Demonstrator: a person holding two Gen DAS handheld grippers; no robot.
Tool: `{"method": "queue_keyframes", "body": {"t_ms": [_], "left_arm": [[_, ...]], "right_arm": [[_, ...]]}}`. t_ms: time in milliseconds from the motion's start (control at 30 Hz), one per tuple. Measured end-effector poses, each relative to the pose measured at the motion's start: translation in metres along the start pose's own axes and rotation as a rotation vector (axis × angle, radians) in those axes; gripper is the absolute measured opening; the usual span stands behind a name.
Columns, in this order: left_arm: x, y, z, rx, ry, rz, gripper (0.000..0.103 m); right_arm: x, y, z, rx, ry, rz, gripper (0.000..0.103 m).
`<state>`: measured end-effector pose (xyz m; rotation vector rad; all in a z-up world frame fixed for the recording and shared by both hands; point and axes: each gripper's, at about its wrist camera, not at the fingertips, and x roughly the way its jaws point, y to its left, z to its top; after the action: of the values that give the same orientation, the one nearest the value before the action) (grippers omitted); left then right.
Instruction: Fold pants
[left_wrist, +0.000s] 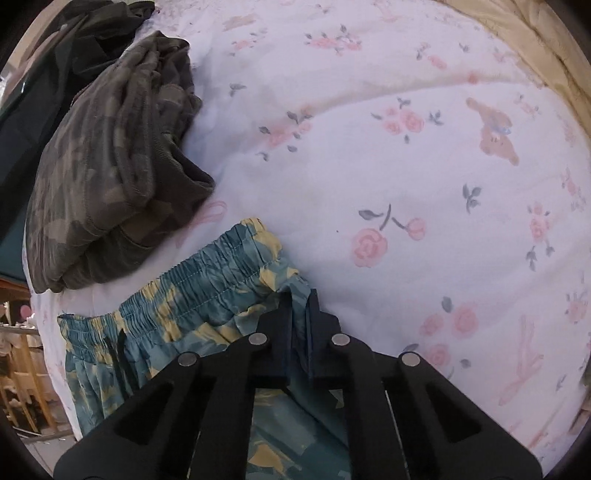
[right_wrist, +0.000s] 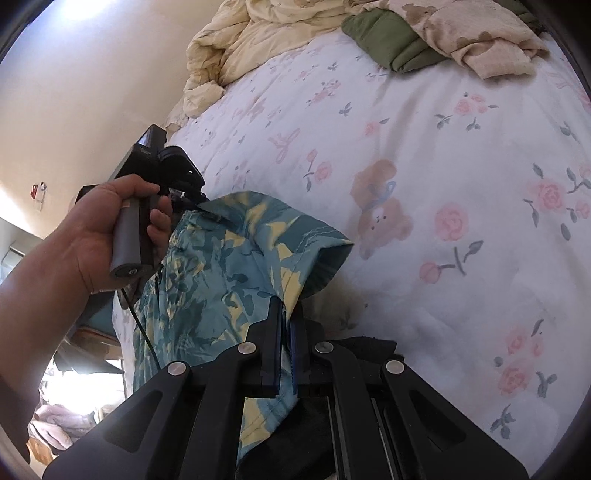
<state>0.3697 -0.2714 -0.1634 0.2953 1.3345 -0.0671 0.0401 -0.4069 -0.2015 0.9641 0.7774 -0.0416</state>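
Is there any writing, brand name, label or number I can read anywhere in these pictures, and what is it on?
None can be read.
The bedsheet carries only printed roses and teddy bears, no words.
The teal and yellow pants show a pattern, no label.
A small red item on the wall is too small to read.

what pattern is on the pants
Teal pants with a pale yellow abstract print; clearest in the right wrist view.

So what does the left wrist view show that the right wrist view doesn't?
Only the left wrist view shows the folded camouflage garment and the pants' elastic waistband. Only the right shows the person's left hand, the cream comforter and a green cloth. Both show the blue-yellow pants pinched in tongs on the floral bedsheet.
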Motion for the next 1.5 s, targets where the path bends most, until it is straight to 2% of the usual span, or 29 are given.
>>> {"method": "queue_keyframes", "body": {"t_ms": [133,267,533,800,1033,1200,1300,1400,1500], "left_arm": [[-0.013,0.010,-0.003,0.045,-0.027,0.008,0.002],[-0.025,0.027,-0.004,0.038,-0.018,-0.004,0.002],[-0.057,0.069,-0.005,0.029,-0.053,-0.046,0.002],[-0.087,0.109,-0.022,-0.003,-0.105,-0.085,0.002],[-0.102,0.171,-0.034,-0.040,-0.129,-0.128,0.002],[-0.100,0.219,-0.047,-0.053,-0.135,-0.161,0.002],[-0.097,0.247,-0.056,-0.045,-0.152,-0.191,0.002],[-0.089,0.272,-0.062,-0.043,-0.149,-0.220,0.002],[-0.075,0.295,-0.068,-0.074,-0.145,-0.257,0.002]], "right_arm": [[-0.004,0.010,-0.001,-0.040,-0.020,0.001,0.002],[-0.010,0.022,-0.002,-0.074,-0.034,0.028,0.002],[-0.032,0.055,-0.010,-0.178,-0.050,0.151,0.002],[-0.049,0.116,-0.031,-0.346,-0.054,0.261,0.002],[-0.050,0.171,-0.056,-0.489,-0.024,0.334,0.002],[-0.040,0.201,-0.085,-0.558,0.024,0.340,0.002],[-0.029,0.216,-0.100,-0.585,0.064,0.297,0.002],[-0.016,0.232,-0.123,-0.671,0.097,0.244,0.002],[-0.003,0.249,-0.147,-0.747,0.133,0.240,0.002]]}}
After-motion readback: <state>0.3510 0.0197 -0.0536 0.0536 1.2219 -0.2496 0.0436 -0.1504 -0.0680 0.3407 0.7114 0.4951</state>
